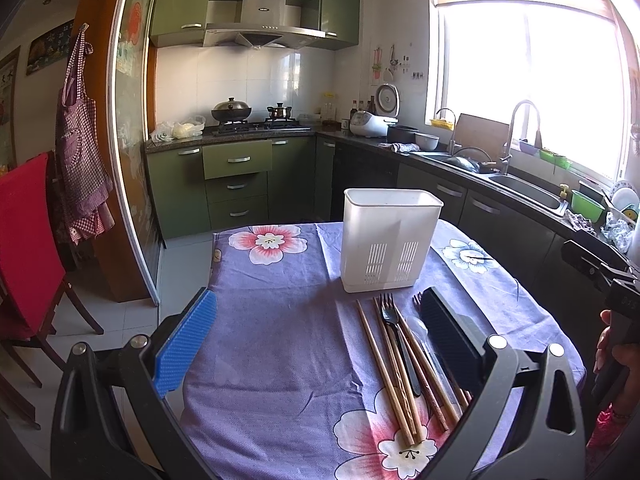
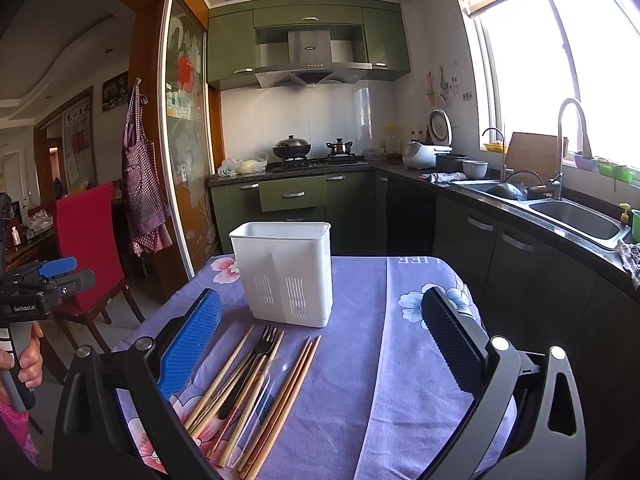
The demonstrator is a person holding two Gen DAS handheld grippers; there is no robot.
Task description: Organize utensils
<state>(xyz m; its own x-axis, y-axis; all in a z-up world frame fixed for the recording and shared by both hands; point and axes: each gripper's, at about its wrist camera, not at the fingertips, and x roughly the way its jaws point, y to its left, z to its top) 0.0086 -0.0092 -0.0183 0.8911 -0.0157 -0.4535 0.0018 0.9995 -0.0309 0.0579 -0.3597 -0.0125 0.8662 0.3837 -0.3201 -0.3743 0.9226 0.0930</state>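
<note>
Right wrist view: both tongs, left tongs (image 1: 316, 344) and right tongs (image 2: 324, 344), gape empty above the bench (image 2: 360, 400); chopsticks (image 2: 276, 396) and fork (image 2: 256, 364) lie loose before the white holder (image 2: 286, 272), awaiting sorting.

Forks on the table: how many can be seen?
1. A black fork lies among the chopsticks in front of the white holder. More may be hidden in the pile.

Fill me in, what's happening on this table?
A person holds a gripper in each hand; the left gripper and right gripper are both open and hold nothing. Wooden chopsticks and a black-handled fork lie loose on the purple floral tablecloth, in front of the upright white plastic utensil holder. Nothing sorted yet.
</note>
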